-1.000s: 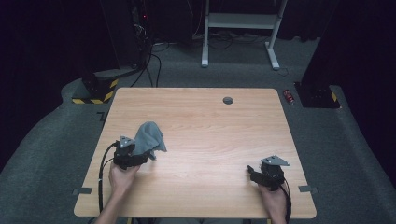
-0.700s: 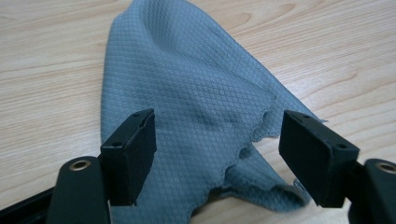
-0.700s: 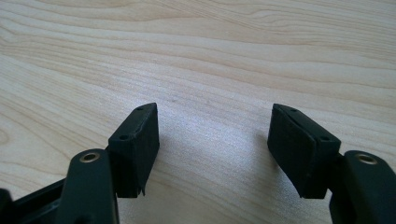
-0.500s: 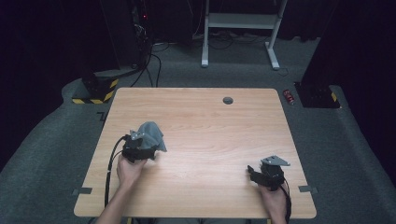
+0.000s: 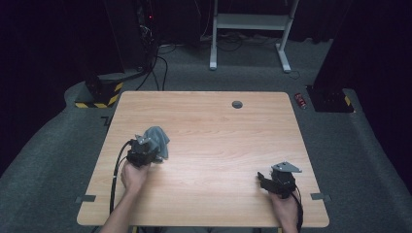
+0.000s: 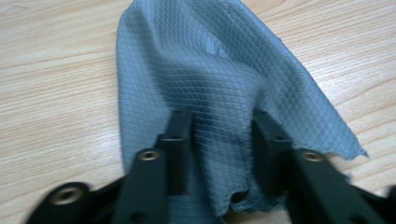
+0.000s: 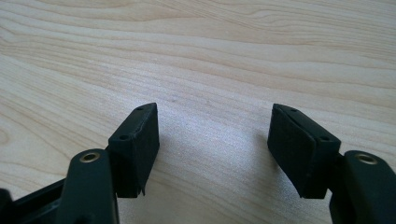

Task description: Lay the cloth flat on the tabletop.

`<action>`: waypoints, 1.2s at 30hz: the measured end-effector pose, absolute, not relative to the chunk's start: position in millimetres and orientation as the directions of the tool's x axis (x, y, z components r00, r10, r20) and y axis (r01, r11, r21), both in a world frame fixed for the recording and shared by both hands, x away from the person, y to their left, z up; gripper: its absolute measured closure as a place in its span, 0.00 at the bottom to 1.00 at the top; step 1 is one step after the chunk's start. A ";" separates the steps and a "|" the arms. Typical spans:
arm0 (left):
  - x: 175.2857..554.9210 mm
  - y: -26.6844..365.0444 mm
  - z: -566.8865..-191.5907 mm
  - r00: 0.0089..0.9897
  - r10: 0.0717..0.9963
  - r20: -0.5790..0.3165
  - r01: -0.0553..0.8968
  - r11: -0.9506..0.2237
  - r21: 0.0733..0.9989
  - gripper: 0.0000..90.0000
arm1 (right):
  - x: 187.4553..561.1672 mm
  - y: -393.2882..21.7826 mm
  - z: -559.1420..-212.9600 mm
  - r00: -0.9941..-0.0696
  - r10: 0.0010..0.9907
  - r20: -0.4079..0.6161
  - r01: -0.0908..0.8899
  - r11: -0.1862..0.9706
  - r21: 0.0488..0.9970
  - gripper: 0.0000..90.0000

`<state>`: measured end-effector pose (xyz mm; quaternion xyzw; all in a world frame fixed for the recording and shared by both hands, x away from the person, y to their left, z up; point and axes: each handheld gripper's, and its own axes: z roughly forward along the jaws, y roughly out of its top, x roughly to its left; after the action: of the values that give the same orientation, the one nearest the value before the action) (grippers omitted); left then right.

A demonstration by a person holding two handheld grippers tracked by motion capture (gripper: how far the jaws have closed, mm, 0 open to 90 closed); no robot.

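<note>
A grey mesh cloth (image 5: 158,140) lies bunched on the left half of the wooden table (image 5: 218,126). My left gripper (image 5: 148,148) is at its near edge. In the left gripper view the cloth (image 6: 210,70) runs up from between the two black jaws of that gripper (image 6: 219,116). The jaws have just been closing. They stand half closed, with a loose fold of cloth in the gap, and I see no firm pinch. My right gripper (image 5: 265,178) rests near the table's front right. It (image 7: 212,121) is open over bare wood.
A small dark round cap (image 5: 237,104) is set in the table near its far edge. Beyond the table are a white stand (image 5: 250,22), cables and a yellow-and-black striped block (image 5: 99,97) on grey carpet.
My left hand has slid a little forward and right into the cloth, and its jaws have narrowed around the fabric. The right hand has not moved.
</note>
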<state>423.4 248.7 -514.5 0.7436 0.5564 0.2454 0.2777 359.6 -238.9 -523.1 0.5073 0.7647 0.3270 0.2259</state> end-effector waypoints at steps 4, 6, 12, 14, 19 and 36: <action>423.6 253.4 -513.5 0.256 0.966 0.039 0.696 -0.212 0.686 0.89 | 359.6 -238.9 -523.1 -0.383 0.924 -0.014 0.628 0.272 0.729 0.38; 424.0 257.3 -512.8 0.257 0.966 0.012 0.700 -0.195 0.687 0.92 | 359.6 -238.9 -523.1 -0.383 0.924 -0.014 0.628 0.272 0.729 0.38; 423.2 258.7 -510.8 0.264 0.964 -0.014 0.694 -0.180 0.698 0.93 | 359.6 -238.9 -523.1 -0.383 0.924 -0.014 0.628 0.271 0.729 0.38; 422.5 260.0 -509.3 0.263 0.964 -0.026 0.689 -0.169 0.705 0.93 | 359.6 -238.9 -523.1 -0.383 0.924 -0.014 0.628 0.271 0.729 0.38; 419.2 260.1 -504.7 0.278 0.960 -0.044 0.674 -0.162 0.721 0.93 | 359.7 -238.9 -523.1 -0.383 0.924 -0.014 0.628 0.271 0.729 0.38; 412.7 238.1 -477.7 0.380 0.922 -0.070 0.605 -0.191 0.773 0.94 | 359.6 -238.9 -523.1 -0.383 0.924 -0.014 0.628 0.271 0.729 0.38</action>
<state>412.7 238.1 -477.7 0.7418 0.5146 0.2123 0.3739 359.6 -238.9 -523.1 0.5073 0.7646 0.3271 0.2259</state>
